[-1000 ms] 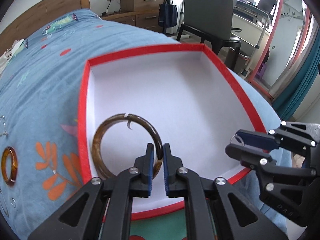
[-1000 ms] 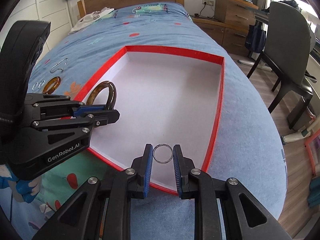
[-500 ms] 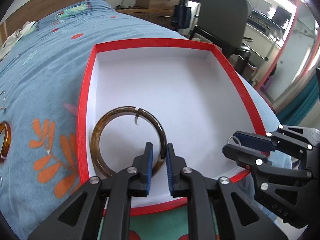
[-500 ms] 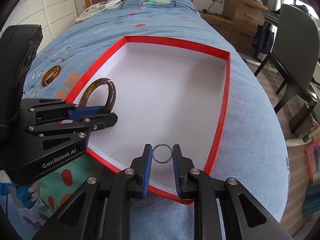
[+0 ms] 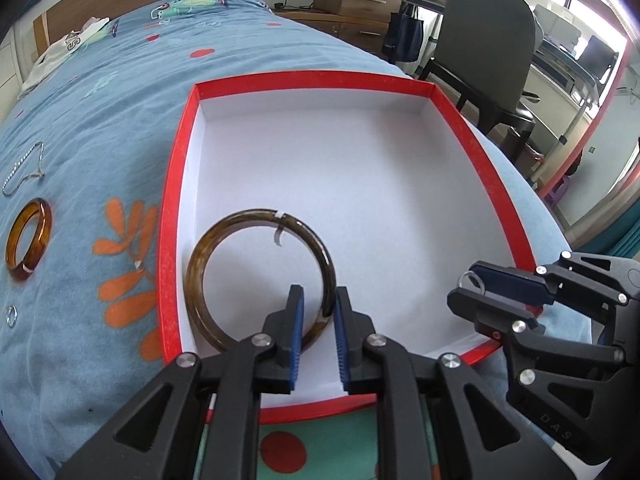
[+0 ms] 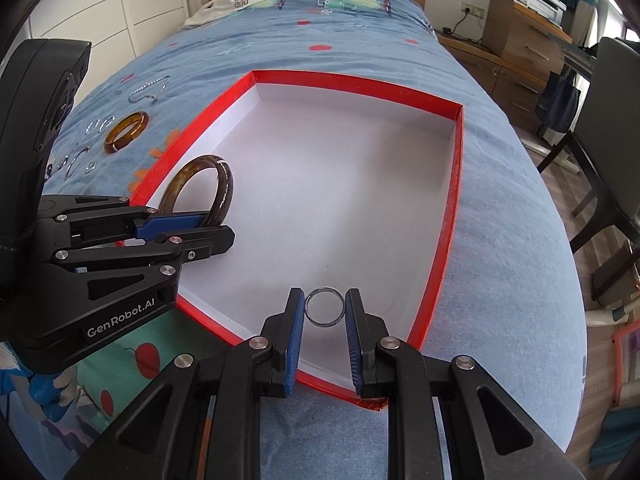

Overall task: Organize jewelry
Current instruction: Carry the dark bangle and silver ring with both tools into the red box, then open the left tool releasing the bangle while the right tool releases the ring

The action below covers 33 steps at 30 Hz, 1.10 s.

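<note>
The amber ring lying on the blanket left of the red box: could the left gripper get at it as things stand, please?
Probably not yet. The left gripper is shut on the dark brown bangle over the red box. The amber ring lies uncovered on the blanket, so after a release the way looks free.

Both views are bright with even daylight. In the left view the light pours in from the windows [image 5: 576, 40] at upper right, which are blown out to near white. The white floor of the box [image 5: 360, 184] reflects strongly but keeps its texture, and the bangle [image 5: 256, 280] casts only a faint, soft shadow. In the right view a pale grey shadow lies along the inner wall of the box [image 6: 256, 128]. Small glints show on the ring [image 6: 325, 307]. Fisheye distortion bows the bed [image 6: 520, 240] and box edges, and dark vignetting fills the corners. Focus is sharp throughout, without motion blur.
</note>
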Each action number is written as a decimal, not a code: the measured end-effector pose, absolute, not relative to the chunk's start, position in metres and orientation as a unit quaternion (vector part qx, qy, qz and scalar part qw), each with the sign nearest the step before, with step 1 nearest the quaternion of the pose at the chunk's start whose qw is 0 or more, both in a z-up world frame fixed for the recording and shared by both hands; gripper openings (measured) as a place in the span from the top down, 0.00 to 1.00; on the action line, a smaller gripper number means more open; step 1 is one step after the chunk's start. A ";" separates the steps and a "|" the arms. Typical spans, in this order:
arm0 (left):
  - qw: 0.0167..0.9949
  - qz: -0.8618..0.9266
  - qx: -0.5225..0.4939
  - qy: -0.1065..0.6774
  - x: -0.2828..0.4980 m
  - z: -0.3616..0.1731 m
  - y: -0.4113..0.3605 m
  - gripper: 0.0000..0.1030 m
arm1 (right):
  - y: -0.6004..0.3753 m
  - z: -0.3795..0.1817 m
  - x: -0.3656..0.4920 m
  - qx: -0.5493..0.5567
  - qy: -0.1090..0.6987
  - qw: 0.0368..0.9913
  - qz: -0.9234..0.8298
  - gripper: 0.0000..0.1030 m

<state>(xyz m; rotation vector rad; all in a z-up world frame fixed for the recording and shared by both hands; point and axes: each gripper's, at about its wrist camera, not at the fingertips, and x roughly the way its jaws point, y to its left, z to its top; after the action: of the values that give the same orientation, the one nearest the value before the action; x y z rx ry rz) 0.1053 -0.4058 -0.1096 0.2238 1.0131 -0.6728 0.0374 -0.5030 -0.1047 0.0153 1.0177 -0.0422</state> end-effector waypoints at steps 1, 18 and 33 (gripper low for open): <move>0.814 -0.316 0.105 0.476 0.105 -0.110 -0.405 0.84 | -0.503 -0.105 0.038 0.006 0.489 0.872 -0.020 0.82; 0.816 -0.317 0.109 0.471 0.099 -0.110 -0.397 0.74 | -0.501 -0.102 0.041 0.003 0.505 0.863 -0.023 0.79; 0.818 -0.318 0.107 0.468 0.099 -0.109 -0.393 0.68 | -0.500 -0.098 0.039 0.009 0.496 0.868 -0.022 0.68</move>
<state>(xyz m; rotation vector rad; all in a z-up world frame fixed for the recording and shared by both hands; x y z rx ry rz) 0.0993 -0.3926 -0.1091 0.2285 0.9970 -0.6772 0.0395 -0.5000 -0.0977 0.0181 1.0386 -0.0468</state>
